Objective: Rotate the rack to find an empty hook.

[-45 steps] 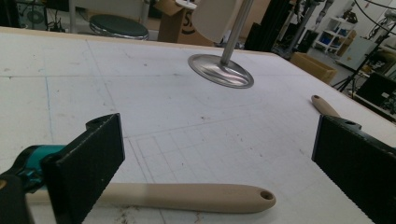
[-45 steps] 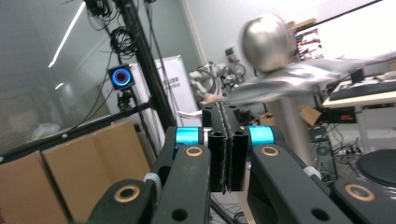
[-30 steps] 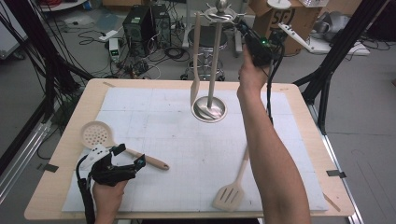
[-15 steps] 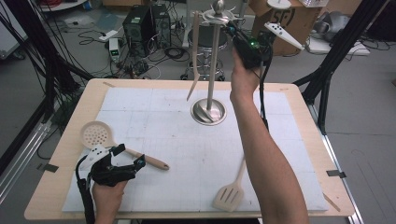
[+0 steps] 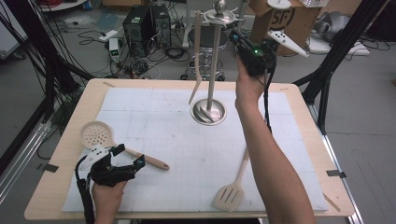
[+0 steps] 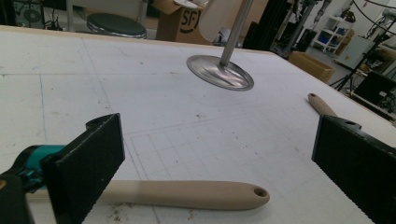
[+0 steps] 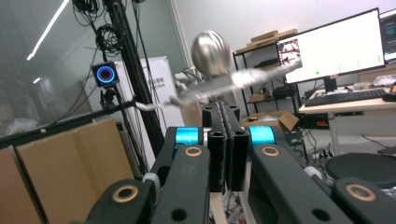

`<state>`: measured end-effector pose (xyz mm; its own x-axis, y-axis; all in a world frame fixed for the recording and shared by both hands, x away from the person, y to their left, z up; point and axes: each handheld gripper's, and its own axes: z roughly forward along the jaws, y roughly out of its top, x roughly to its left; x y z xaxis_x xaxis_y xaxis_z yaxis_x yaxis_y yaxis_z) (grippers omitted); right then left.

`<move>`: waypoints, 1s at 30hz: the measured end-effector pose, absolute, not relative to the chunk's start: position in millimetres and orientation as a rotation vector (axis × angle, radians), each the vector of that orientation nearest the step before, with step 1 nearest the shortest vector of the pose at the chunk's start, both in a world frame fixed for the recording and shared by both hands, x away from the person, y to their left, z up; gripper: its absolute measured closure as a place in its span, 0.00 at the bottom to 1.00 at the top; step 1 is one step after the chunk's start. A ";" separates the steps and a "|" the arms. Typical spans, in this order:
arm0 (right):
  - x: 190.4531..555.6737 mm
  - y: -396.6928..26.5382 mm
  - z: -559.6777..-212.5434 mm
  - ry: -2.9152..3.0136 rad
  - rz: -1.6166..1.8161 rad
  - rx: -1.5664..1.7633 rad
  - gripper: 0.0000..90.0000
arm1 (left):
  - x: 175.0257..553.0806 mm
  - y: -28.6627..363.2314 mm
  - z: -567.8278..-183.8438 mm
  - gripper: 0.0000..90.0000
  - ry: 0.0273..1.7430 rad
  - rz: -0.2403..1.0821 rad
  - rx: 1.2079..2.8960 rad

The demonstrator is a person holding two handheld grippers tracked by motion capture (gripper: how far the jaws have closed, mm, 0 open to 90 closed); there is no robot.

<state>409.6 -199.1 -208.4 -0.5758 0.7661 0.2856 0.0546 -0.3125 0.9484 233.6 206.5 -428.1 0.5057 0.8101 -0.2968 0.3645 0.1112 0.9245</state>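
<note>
Cluttered lab floor behind table; white mat on top. Right gripper up at stand top, jaws pressed together, nothing visibly between. Hung spatula dangles just beside: nudge could unhook it. Left gripper jaws apart, straddling skimmer handle.

Pale wooden utensil hanging upright from top ring of steel rack, blade end down, just left of closed right fingers. Skimmer's beige wooden handle lying flat between spread left fingers, untouched.
</note>
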 end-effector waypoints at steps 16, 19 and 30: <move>376.8 -239.1 -241.7 1.560 1.793 1.108 0.60 | 229.0 207.7 -426.8 0.03 1.066 0.460 1.493; 371.7 -248.1 -255.2 1.610 1.757 1.097 0.56 | 228.3 206.7 -426.5 0.03 1.062 0.452 1.483; 349.9 -264.5 -289.7 1.697 1.677 1.144 0.32 | 228.6 206.6 -427.3 0.03 1.069 0.454 1.483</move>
<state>349.9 -264.5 -289.7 -0.5284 0.8226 0.2101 0.2197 -0.1066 0.9697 228.6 206.6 -427.3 0.5025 0.8139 -0.2917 0.3552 0.1132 0.9279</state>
